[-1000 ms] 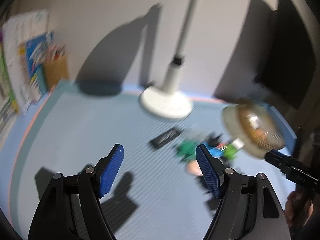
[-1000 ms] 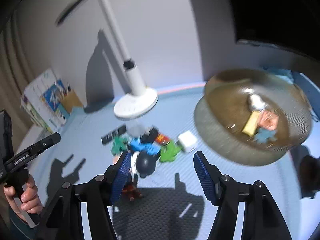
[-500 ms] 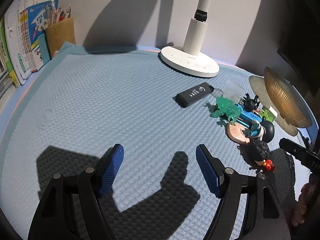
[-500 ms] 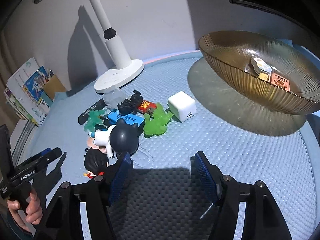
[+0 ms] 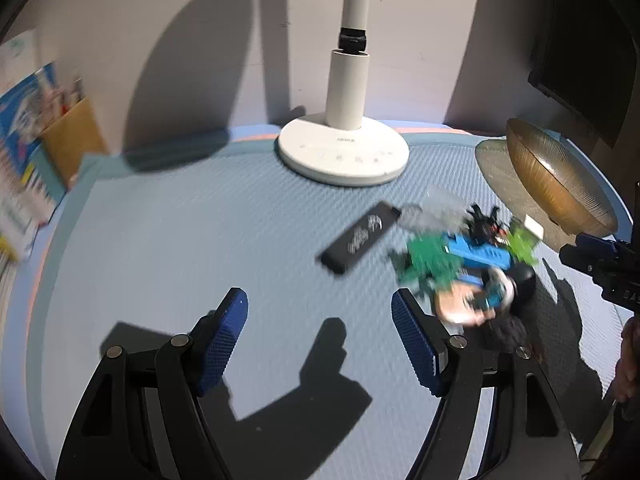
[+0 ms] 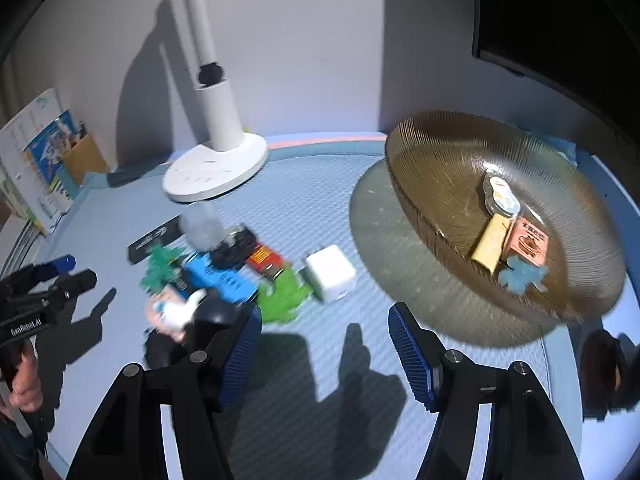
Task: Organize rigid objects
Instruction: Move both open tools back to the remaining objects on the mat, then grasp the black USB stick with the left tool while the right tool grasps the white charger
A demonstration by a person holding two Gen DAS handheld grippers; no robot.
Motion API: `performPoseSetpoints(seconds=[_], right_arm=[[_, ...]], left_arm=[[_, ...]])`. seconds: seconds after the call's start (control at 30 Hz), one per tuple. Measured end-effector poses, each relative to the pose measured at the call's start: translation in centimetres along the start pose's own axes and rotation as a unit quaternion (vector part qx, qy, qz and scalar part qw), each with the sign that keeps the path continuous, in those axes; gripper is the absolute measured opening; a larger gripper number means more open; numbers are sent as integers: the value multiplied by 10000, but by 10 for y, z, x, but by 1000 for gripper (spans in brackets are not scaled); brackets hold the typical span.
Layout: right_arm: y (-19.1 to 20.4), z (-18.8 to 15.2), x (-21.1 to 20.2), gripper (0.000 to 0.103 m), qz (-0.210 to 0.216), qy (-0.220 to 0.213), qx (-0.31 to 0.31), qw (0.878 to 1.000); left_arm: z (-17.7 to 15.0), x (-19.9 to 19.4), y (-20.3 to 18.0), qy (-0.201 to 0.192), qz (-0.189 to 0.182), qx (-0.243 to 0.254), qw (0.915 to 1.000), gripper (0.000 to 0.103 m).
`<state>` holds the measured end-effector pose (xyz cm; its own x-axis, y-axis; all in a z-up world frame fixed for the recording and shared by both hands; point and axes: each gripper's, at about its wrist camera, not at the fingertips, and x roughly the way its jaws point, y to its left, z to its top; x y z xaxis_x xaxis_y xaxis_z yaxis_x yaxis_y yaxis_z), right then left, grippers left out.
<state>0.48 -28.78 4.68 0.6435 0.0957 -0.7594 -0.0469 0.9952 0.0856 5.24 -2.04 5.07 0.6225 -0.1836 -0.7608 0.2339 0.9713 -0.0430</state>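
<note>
I counted one amber bowl (image 6: 452, 168) holding four small items (image 6: 508, 236), one white lamp (image 6: 216, 168), one white cube (image 6: 330, 276), and one black stick (image 5: 360, 238).

Home desk: lamp (image 5: 344, 152), books (image 6: 38, 160), pencil holder (image 6: 84, 158)

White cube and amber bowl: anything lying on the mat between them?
Nothing: in the right wrist view the mat between the white cube and the amber bowl is bare, only shaded by the bowl.

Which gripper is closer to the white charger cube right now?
Right. The right gripper hangs just short of the white charger cube; the left gripper sits beyond the toy pile.
</note>
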Motion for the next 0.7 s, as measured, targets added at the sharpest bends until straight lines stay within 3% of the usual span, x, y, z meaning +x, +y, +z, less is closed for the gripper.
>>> performPoseSetpoints(seconds=[0.03,0.17,0.4,0.53,0.57,0.63,0.7], right_arm=[[-6,4,8,57,90,49,108,9999],[-21,13,28,54,259,107,367,9989],[-27,21,55,49,381,256,369,9983],[-18,21,64,46,237,259,169,9992],[-15,22,64,38,209,242,110,9994],[-10,22,63,30,191,223,-17,9996],[-7,20,62,30,93,202,-83,9997]], left_arm=[[6,7,0,51,5,86,9999,73],[20,39,-1,336,-139,455,9983,72],[33,71,-6,524,-499,562,9958,60],[37,77,-22,467,-492,802,9945,49],[38,78,-25,447,-506,831,9943,46],[38,77,-29,386,-520,877,9940,26],[36,75,-31,368,-488,890,9942,21]])
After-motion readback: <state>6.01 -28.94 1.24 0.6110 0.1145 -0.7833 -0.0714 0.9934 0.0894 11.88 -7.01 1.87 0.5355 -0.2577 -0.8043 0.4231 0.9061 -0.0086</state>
